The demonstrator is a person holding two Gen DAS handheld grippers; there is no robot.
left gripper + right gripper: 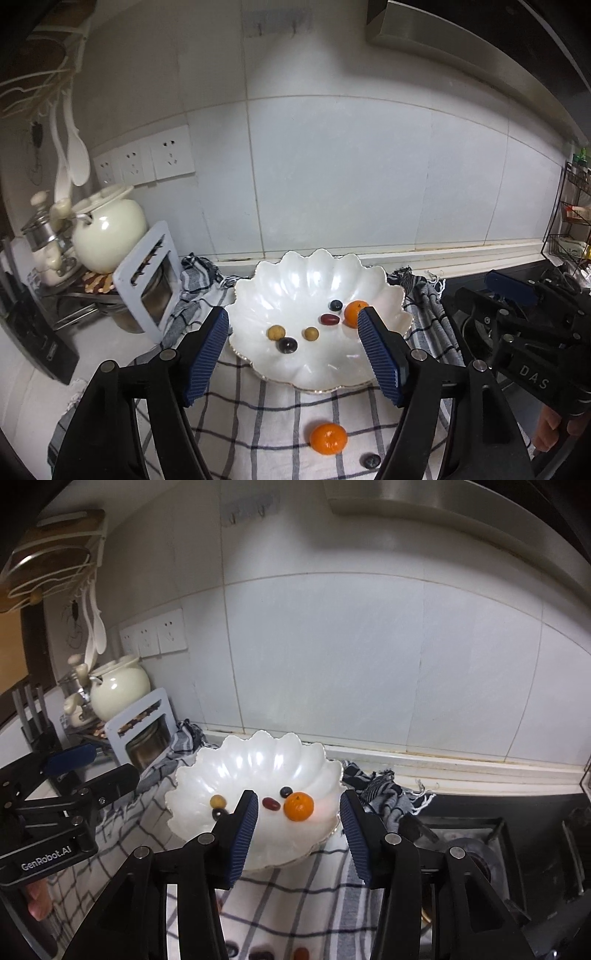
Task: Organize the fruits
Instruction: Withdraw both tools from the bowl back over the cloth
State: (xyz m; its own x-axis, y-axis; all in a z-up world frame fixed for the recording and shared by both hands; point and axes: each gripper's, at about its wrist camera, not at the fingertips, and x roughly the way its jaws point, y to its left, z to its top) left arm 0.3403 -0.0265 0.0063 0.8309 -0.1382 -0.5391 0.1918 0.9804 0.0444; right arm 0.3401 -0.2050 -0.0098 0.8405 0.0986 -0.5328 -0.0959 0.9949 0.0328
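Note:
A white scalloped bowl (pixel 306 273) (pixel 192 775) stands on a checked cloth (pixel 258 406). In it lie an orange (pixel 352 310) (pixel 299 806), a blueberry (pixel 335 305), a red date (pixel 330 319), two tan longans (pixel 276 332) and a dark grape (pixel 287 345). On the cloth in front of the bowl sit a second orange (pixel 328 438) and another blueberry (pixel 371 461). My left gripper (pixel 293 317) hovers open over the bowl's near side, with nothing held. My right gripper (pixel 299 797) is also open and empty, above the bowl's front right rim.
A cream teapot (pixel 109 229) and a pale rack (pixel 147 280) crowd the left. A gas stove (pixel 480 849) lies right of the cloth, a wire shelf (pixel 569 221) at far right. Small fruits (pixel 301 952) show at the bottom edge. The tiled wall is close behind the bowl.

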